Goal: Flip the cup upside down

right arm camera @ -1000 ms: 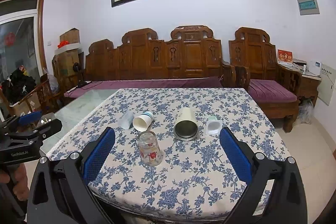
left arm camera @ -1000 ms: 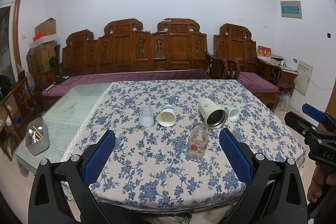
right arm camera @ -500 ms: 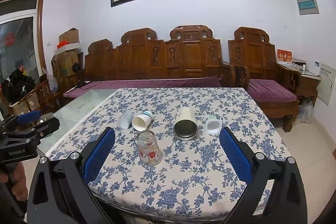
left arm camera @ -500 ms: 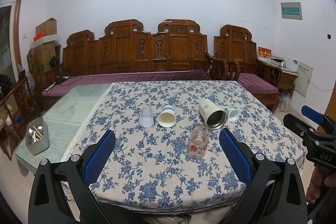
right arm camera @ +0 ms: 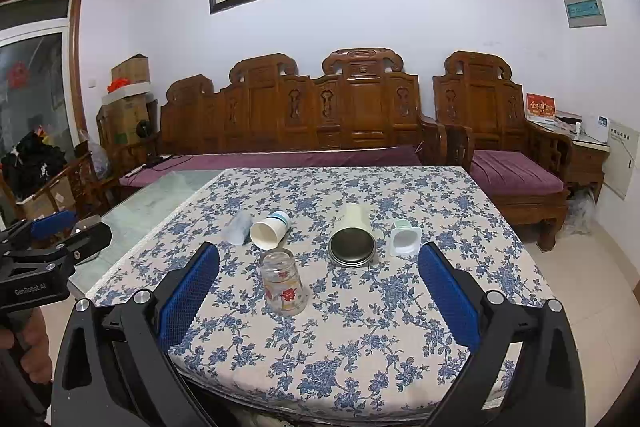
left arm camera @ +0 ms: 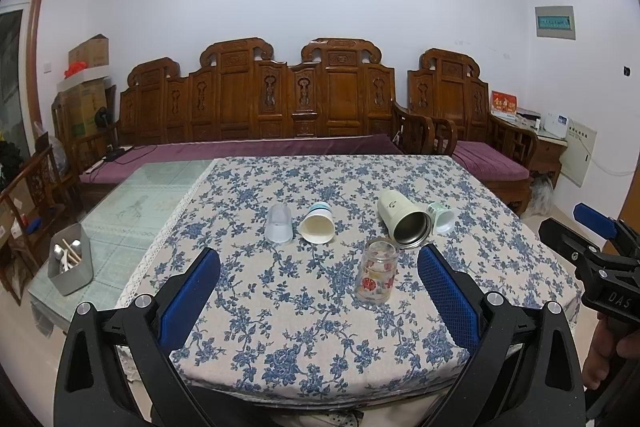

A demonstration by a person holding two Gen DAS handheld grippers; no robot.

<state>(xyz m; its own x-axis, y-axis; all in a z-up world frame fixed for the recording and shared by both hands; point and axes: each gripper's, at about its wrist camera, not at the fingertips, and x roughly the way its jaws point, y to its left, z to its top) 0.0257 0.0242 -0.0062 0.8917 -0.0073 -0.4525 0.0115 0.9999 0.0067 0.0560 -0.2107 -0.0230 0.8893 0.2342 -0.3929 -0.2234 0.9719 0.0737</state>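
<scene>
A clear glass cup with red flowers (left arm camera: pixel 377 274) stands mouth-down on the floral tablecloth (left arm camera: pixel 320 307); it also shows in the right wrist view (right arm camera: pixel 282 283). Behind it lie, on their sides, a frosted plastic cup (left arm camera: pixel 279 223), a white paper cup (left arm camera: pixel 317 222), a cream steel tumbler (left arm camera: pixel 404 218) and a small white-green cup (left arm camera: pixel 441 217). My left gripper (left arm camera: pixel 319 283) is open and empty, held back over the table's near edge. My right gripper (right arm camera: pixel 319 281) is open and empty, also near the front edge.
A grey box of chopsticks and spoons (left arm camera: pixel 70 264) sits on the bare glass table part at left. A carved wooden sofa (left arm camera: pixel 260 107) stands behind the table. The other hand-held gripper shows at the right edge (left arm camera: pixel 592 259) of the left wrist view.
Both grippers have drifted very slightly; the cups have not moved.
</scene>
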